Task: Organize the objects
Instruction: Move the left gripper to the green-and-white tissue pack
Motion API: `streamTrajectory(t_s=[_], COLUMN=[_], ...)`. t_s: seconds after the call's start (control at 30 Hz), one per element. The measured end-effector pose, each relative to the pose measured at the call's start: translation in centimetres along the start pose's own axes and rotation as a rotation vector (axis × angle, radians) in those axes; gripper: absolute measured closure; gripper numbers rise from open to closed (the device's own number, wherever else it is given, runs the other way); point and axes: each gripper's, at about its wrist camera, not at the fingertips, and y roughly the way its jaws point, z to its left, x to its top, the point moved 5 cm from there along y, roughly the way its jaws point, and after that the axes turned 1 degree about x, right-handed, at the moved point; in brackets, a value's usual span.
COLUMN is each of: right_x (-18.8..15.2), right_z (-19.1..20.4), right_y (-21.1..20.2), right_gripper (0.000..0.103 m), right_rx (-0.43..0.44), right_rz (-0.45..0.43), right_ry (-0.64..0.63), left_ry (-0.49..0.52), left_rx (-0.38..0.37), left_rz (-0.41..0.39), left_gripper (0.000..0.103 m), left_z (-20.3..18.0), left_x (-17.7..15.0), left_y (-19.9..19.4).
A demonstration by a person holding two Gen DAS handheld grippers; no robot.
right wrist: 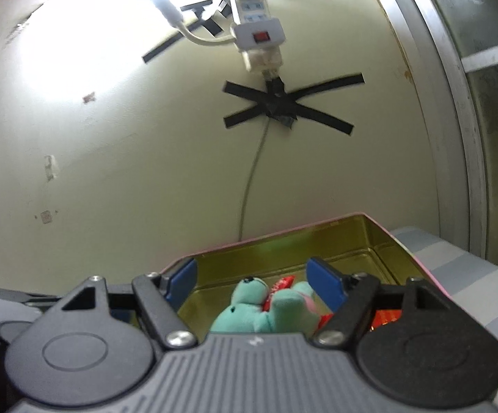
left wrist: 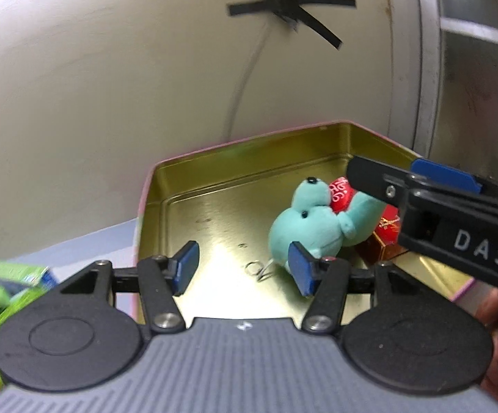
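Fingers of left gripper spread apart, gripping nothing; teal plush toy just beyond right pad, lying in gold tin, head toward far wall. Right gripper likewise agape above toy.

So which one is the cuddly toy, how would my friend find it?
Look for the open tin with the shiny gold inside, standing by the pale wall. The cuddly toy lies in it toward the right, next to a red box. It is the only soft, turquoise thing there, with little black eyes, hugging a red heart.
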Motion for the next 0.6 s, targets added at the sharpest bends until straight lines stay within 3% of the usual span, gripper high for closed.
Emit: streamTrajectory(t_s=[0.23,0.43,0.6], right_x=[-0.3,-2.2,-6.0], right_z=[3.6,9.1,16.3], right_y=[-2.7,-4.1,-4.8], right_gripper=[0.03,0.03,0.03], right_rx=[0.084,0.238,0.429], right_rz=[-0.089,-0.004,0.154], right_ry=[-0.109,-0.187,-0.281], left_ry=[-0.106,-0.167,-0.292], left_rx=[0.09,0.207,0.31], left_rz=[-0.107,0.015,0.104], left_gripper=[0.035,0.035,0.035], left_z=[5.6,12.2,18.6], left_x=[-5.5,-12.9,-17.3], left_y=[-7.7,-10.0,-10.2])
